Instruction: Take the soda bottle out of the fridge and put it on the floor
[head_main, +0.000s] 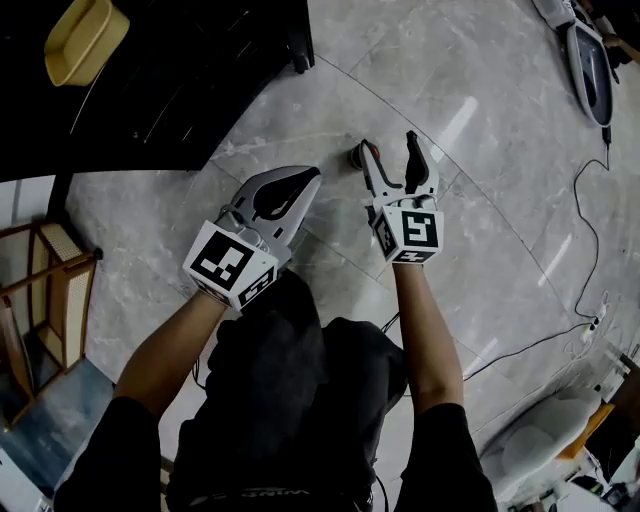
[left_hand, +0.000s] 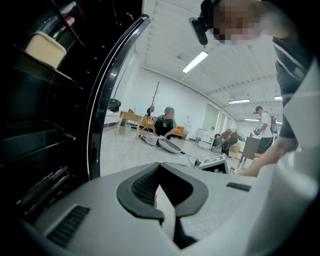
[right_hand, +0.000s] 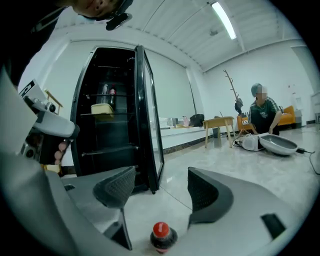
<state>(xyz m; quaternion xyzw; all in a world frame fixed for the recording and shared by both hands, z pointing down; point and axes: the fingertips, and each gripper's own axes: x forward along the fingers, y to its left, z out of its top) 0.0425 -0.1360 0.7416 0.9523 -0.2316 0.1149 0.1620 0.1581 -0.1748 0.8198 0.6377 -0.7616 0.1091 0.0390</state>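
The soda bottle (head_main: 356, 156), dark with a red cap, stands upright on the marble floor. It appears low between the jaws in the right gripper view (right_hand: 161, 236). My right gripper (head_main: 390, 150) hovers just right of and above it, open, holding nothing (right_hand: 160, 186). My left gripper (head_main: 308, 180) is beside it to the left, shut and empty (left_hand: 160, 169). The black fridge (head_main: 150, 80) stands open at the upper left, its glass door (right_hand: 148, 125) swung out.
A yellow container (head_main: 85, 38) sits on a fridge shelf. A wooden chair (head_main: 45, 290) is at the left. A white appliance (head_main: 590, 65) and a cable (head_main: 590, 230) lie to the right. People (right_hand: 262, 115) sit on the floor farther off.
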